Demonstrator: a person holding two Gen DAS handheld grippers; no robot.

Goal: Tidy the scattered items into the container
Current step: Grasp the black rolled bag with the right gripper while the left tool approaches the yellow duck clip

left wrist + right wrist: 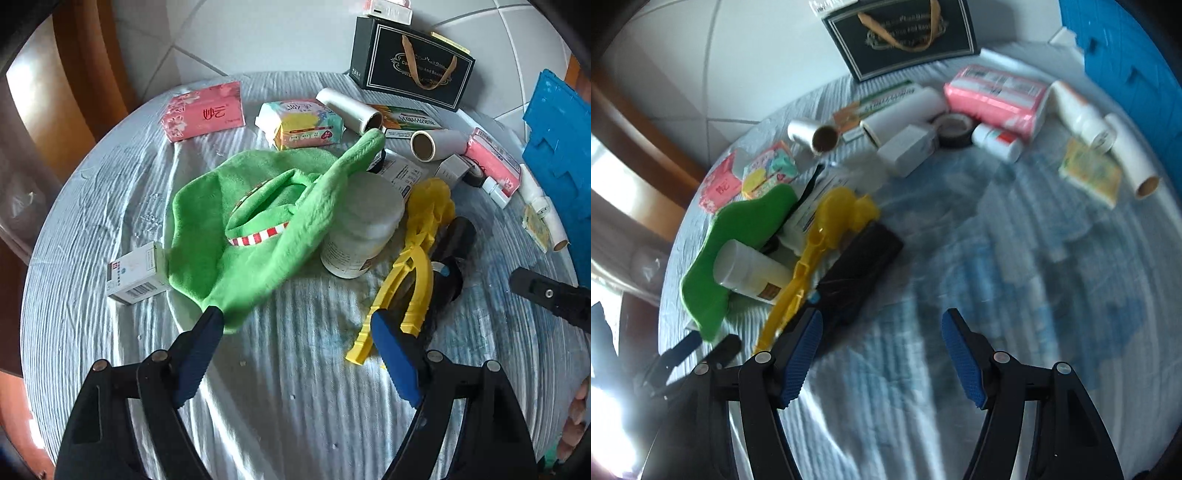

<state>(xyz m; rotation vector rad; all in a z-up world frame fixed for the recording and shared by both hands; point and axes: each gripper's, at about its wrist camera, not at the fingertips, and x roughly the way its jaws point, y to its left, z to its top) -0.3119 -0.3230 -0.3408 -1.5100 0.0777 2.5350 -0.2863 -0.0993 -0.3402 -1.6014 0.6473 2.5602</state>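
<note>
Both pairs of jaws stand apart with nothing between the pads: the left gripper (295, 325) is spread wide over the striped cloth, its left finger at the hem of the green plush cloth (266, 221) though contact cannot be told; the right gripper (881, 325) is somewhat narrower, over bare cloth, its left finger just beside a black cylinder (857, 266).

The round table (110, 206), covered in blue-and-white ribbed cloth, carries everything; at its far right edge stands the blue container (561, 155), upright and empty-looking from this angle — nothing scattered is seen inside it; behind the clutter a black gift bag (410, 66) with gold handles rests on the tiled floor side.

Next in bulk, the green plush cloth lies heaped mid-table, draped partly over a white jar (362, 229) tipped on its side; a yellow plastic tool (410, 273) stretches beside the jar, touching the black cylinder; a pink tissue pack (203, 110) sits far left, a pastel pack (303, 122) just beside it, and another pink pack (491, 162) near the container.

Smaller things — two white rolls (436, 144) with cardboard cores by the pastel pack, a small white box (135, 273) touching the green cloth's left edge, a black tape ring (955, 129), a small white bottle (997, 142).
</note>
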